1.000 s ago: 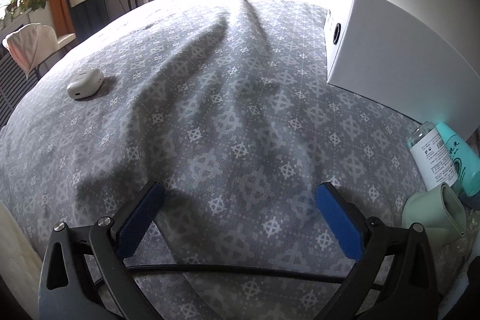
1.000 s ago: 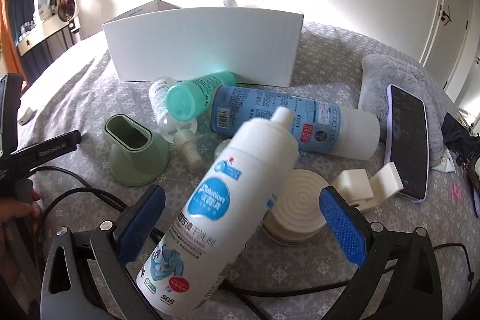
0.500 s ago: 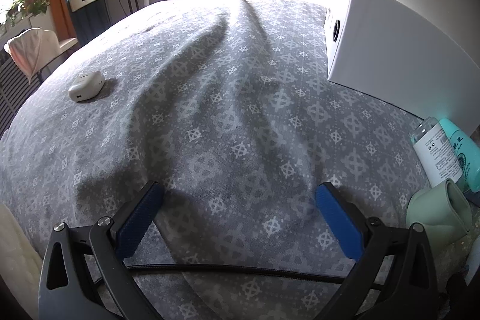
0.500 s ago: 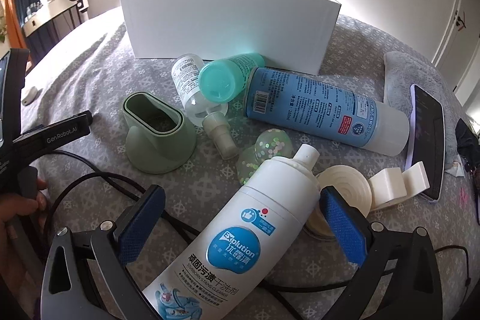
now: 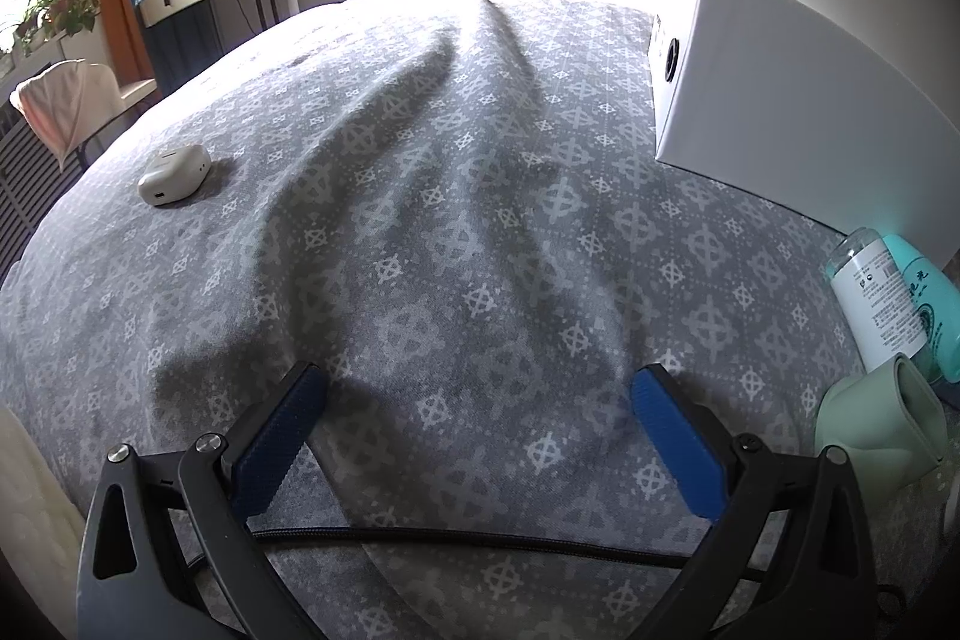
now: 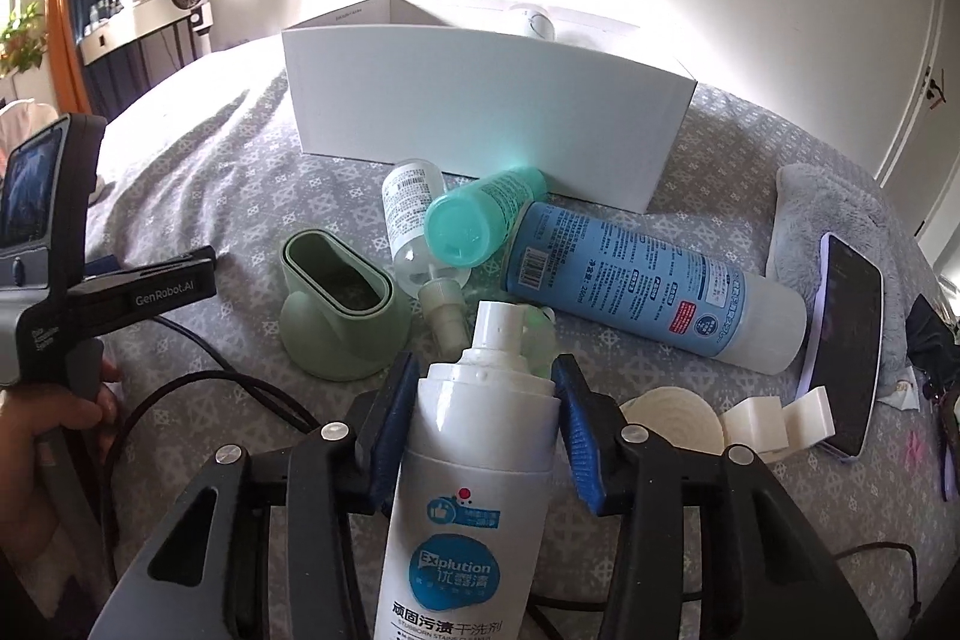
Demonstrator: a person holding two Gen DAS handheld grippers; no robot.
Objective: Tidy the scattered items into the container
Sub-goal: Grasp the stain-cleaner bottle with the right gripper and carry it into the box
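Your right claw (image 6: 483,409) has just closed on the white spray bottle (image 6: 474,466), ready for the white box (image 6: 480,100); your left claw (image 5: 474,427) stays wide open, empty.

The left wrist view sits low over the grey patterned bedspread (image 5: 456,232), looking forward between its own blue-padded fingers (image 5: 279,439) across open bed toward a bright wall. The right wrist view rides close behind a white spray bottle (image 6: 474,466), facing the white box (image 6: 486,100) head-on. Both views share that box (seen end-on from the left wrist camera (image 5: 798,112)), the green holder (image 5: 882,418) (image 6: 342,304) and the small clear bottle (image 5: 873,304) (image 6: 411,214).
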